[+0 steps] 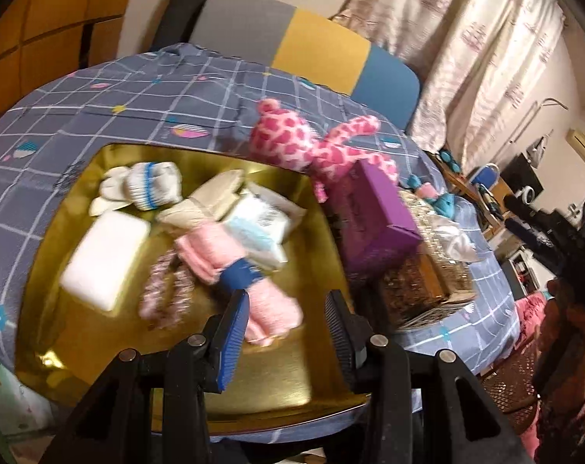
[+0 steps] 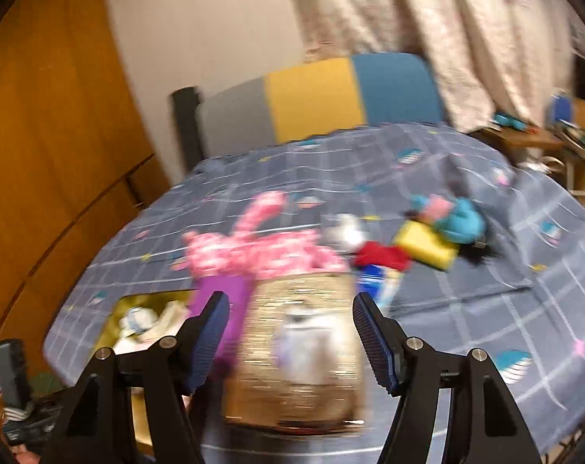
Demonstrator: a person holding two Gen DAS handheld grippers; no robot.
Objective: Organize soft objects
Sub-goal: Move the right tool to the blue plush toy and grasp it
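A gold tray [image 1: 277, 379] lies on the bed and holds soft things: a white sponge [image 1: 104, 257], white socks with blue stripes [image 1: 149, 187], a pink rolled towel with a blue band [image 1: 238, 270], packets and a sparkly band. My left gripper [image 1: 286, 317] is open and empty just above the tray, beside the towel's near end. A pink spotted plush [image 1: 311, 143] lies behind the tray. My right gripper [image 2: 290, 323] is open and empty above a glittery gold box [image 2: 300, 352]. The blurred right wrist view shows the plush [image 2: 261, 251], a yellow sponge [image 2: 427, 249], a red cloth [image 2: 383, 255] and a teal toy [image 2: 460, 218].
A purple box [image 1: 373, 216] and the gold box [image 1: 427, 270] stand right of the tray. The blue checked bedsheet [image 1: 118, 104] covers the bed. A grey, yellow and blue headboard [image 1: 319, 46] and curtains [image 1: 466, 38] are behind. A cluttered desk [image 1: 524, 201] stands at the right.
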